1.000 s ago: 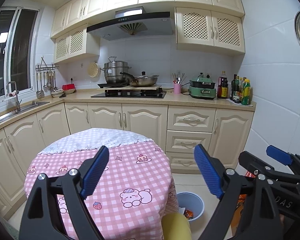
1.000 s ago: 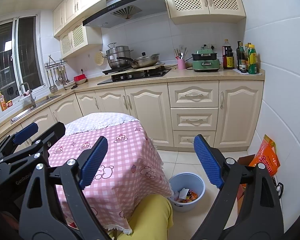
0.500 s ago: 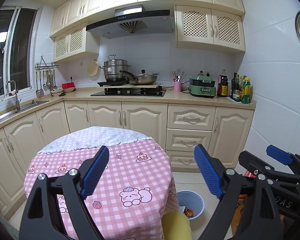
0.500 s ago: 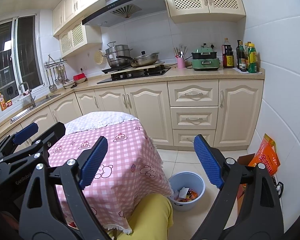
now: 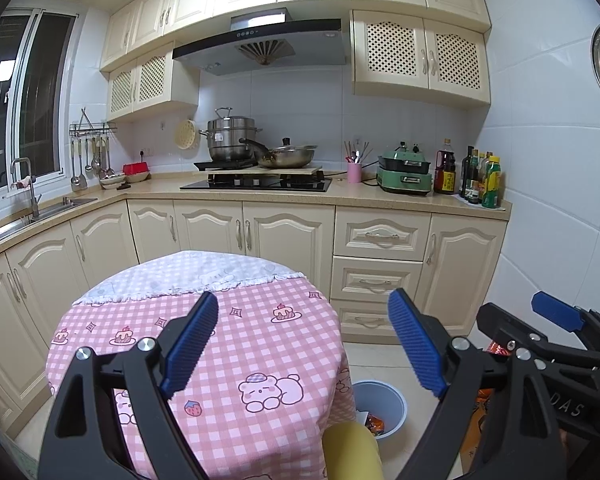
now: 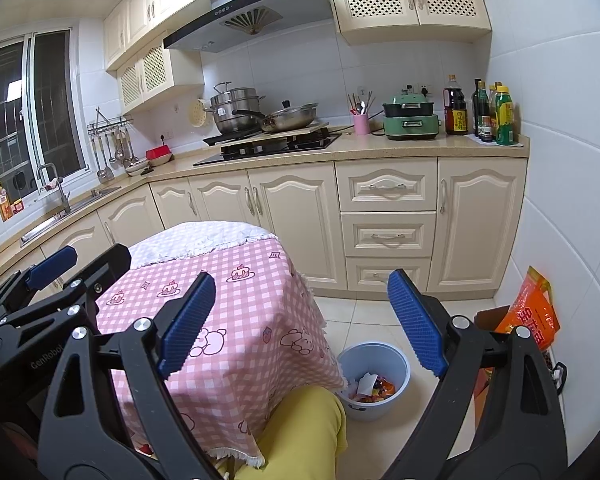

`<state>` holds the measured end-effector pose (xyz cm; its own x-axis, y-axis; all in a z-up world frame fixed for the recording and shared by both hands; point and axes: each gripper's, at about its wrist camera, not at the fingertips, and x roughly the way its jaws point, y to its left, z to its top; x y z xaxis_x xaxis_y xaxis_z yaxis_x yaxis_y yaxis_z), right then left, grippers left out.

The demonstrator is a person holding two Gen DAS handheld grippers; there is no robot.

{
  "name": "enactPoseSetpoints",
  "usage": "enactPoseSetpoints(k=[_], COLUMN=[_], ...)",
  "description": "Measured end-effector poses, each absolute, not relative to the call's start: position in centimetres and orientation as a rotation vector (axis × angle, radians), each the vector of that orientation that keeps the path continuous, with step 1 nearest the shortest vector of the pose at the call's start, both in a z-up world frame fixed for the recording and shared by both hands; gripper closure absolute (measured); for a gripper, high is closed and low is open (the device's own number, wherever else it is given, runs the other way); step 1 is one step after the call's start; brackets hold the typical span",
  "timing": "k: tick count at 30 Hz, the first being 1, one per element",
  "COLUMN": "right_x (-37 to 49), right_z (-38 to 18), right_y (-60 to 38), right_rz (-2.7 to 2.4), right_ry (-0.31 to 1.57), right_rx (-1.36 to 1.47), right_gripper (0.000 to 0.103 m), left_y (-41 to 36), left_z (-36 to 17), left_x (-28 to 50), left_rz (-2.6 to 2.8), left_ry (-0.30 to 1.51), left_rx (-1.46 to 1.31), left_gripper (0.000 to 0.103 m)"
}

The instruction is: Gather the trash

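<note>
A small pale-blue trash bin (image 6: 396, 360) stands on the floor at the right of the table, with colourful wrappers and paper (image 6: 370, 390) inside. In the left wrist view the bin (image 5: 396, 400) peeks out past the table's edge. The table wears a pink checked cloth (image 5: 236, 360) with nothing lying on it; the same cloth (image 6: 244, 304) shows in the right wrist view. My left gripper (image 5: 303, 302) hangs open over the table top, holding nothing. My right gripper (image 6: 301, 280) is open too, above the table's right edge and the bin.
A person's knee in yellow (image 6: 304, 428) sits below the grippers, beside the bin. An orange bag (image 6: 534, 312) and a cardboard box lean at the right wall. Cream cabinets (image 6: 388, 236) and a counter with pots and bottles line the back; a sink (image 5: 40, 216) is at left.
</note>
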<state>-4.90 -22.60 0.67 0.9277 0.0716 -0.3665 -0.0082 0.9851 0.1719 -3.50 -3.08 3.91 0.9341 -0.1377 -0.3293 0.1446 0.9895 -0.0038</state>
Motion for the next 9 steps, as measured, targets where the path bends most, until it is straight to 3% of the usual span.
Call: enactPoseSetpoints(k=[9], right_x=[-4.62], right_z=[0.36], right_y=[-22.50], right_rz=[0.038], right_ry=[0.392], right_rx=[0.176], right_gripper=[0.016], left_y=[-3.14], left_z=[3.69], left_x=[-3.31], left_rz=[-0.145], left_ry=[0.348], left_rx=[0.020], left_gripper=[0.018])
